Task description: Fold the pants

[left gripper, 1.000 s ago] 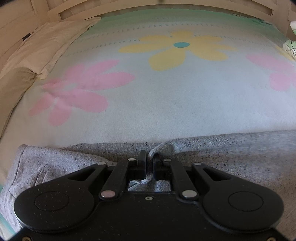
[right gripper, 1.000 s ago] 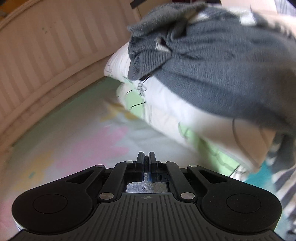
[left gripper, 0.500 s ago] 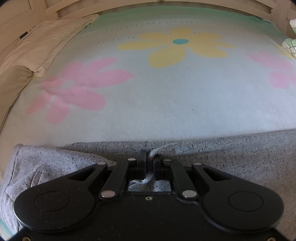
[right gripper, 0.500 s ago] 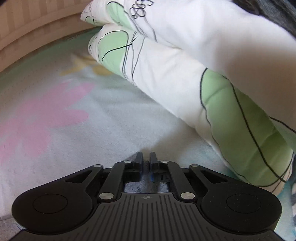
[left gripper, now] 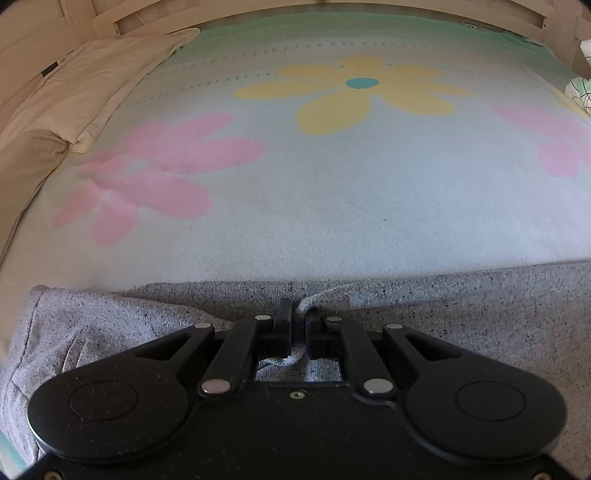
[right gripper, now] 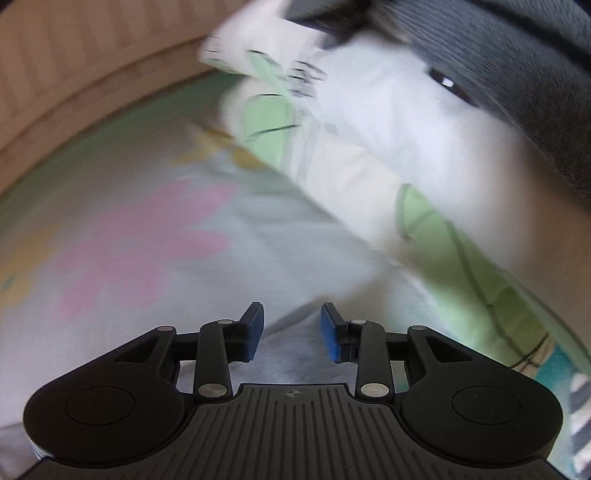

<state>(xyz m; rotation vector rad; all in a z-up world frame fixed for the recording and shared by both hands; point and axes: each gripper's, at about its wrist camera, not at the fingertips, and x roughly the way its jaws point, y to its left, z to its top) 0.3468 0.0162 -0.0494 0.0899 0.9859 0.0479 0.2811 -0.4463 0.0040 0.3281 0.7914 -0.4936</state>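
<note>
The grey pants (left gripper: 461, 314) lay flat on the flowered blanket (left gripper: 332, 206) just beneath my grippers. My left gripper (left gripper: 300, 325) pinched a fabric ridge; my right gripper (right gripper: 291, 328) stood open, empty, above the cloth. I judged one fold laid; next, re-grip for another.

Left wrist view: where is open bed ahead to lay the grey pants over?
Blanket lies bare from the grey pants up to the headboard, across pink and yellow flowers. Crowded edges: beige pillows left, and in the right wrist view white-green bedding under dark clothing.
</note>
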